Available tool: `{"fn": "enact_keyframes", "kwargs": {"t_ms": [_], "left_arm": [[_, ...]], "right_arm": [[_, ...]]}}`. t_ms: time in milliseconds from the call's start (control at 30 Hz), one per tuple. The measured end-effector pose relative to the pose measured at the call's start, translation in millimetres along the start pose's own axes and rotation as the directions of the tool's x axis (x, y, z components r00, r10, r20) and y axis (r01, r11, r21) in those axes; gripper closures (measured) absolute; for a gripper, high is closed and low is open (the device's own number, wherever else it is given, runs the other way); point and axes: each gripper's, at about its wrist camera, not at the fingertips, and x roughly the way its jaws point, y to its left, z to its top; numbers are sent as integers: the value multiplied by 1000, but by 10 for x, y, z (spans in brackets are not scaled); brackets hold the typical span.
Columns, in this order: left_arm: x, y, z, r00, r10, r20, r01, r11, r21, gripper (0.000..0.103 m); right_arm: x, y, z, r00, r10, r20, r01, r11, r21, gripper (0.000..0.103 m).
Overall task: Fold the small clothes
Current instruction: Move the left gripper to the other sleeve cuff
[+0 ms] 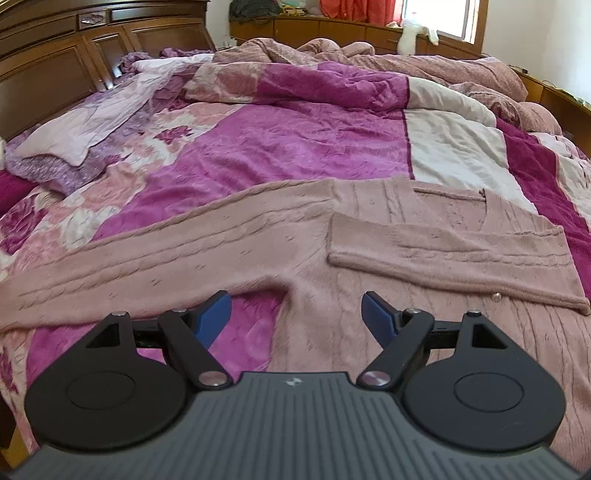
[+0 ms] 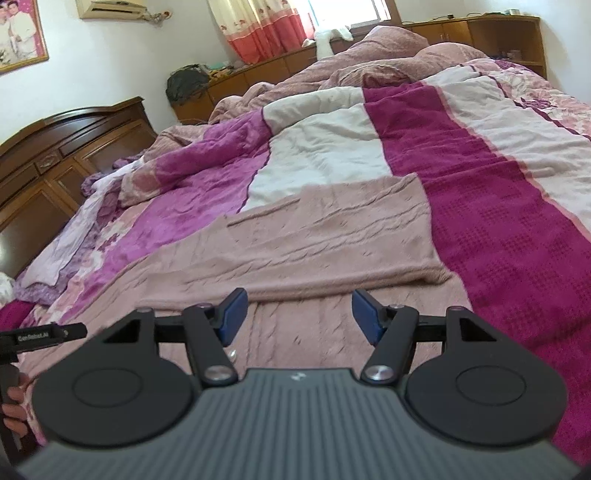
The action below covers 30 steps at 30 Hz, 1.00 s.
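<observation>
A dusty-pink cable-knit sweater (image 1: 303,236) lies flat on the bed, on top of a quilt (image 1: 295,140) patched in magenta, cream and pink florals. Over on the left, by the dark wooden headboard (image 1: 55,62), sits a lilac pillow (image 1: 85,129), and the sweater's left sleeve (image 1: 147,258) stretches out straight across the quilt toward that side. The left tool (image 1: 297,317) hangs above the sweater's near edge with its blue pads spread wide and nothing between them, clear of the knit. Moving right, the other sleeve (image 1: 454,254) is folded in across the chest, lying flat on the body just below the neckline. The right tool (image 2: 299,314) hovers over that side of the sweater (image 2: 295,251), its jaws likewise apart and empty, just short of the folded sleeve's edge. Beyond, a rumpled pink blanket (image 2: 388,51) is heaped against the far cabinets (image 2: 480,33).
</observation>
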Motion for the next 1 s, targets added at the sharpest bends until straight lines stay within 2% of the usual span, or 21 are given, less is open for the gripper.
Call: {"fn": "enact_keyframes", "kwargs": {"t_ms": [100,233,367,467,600,767,933,1000], "left_arm": [[-48,130,-85,999,31,-21,-31,999,-32,20],[-50,382,-182,998,52,-45,-57,991,-124,20],[-55,669,-273,996,65,-58,-76,971,-228,20],[-52,819,-303,993,102,-53,-113,955,-273,20],[-34,972,-334,992,119,-45,-127,932,-339,20],[118,1173,-366,995,91,-41,-100,881,-463,20],[376,1404,-402,996,76,-43,-86,781,-618,20],[492,1485,-407,997,60,-44,-74,751,-656,20]], "right_arm": [[-35,77,-73,1000,4,-6,-4,1000,-13,38],[-72,176,-180,1000,11,-16,-11,1000,-24,38],[-91,254,-278,1000,13,-20,-14,999,-52,38],[-87,291,-355,1000,7,-21,-9,996,-84,38],[-9,315,-429,998,5,-60,-10,996,-86,38],[32,334,-492,996,11,-90,-17,997,-74,38],[58,327,-519,994,-5,-111,-3,997,-72,38],[71,325,-513,993,-17,-120,7,997,-76,38]]}}
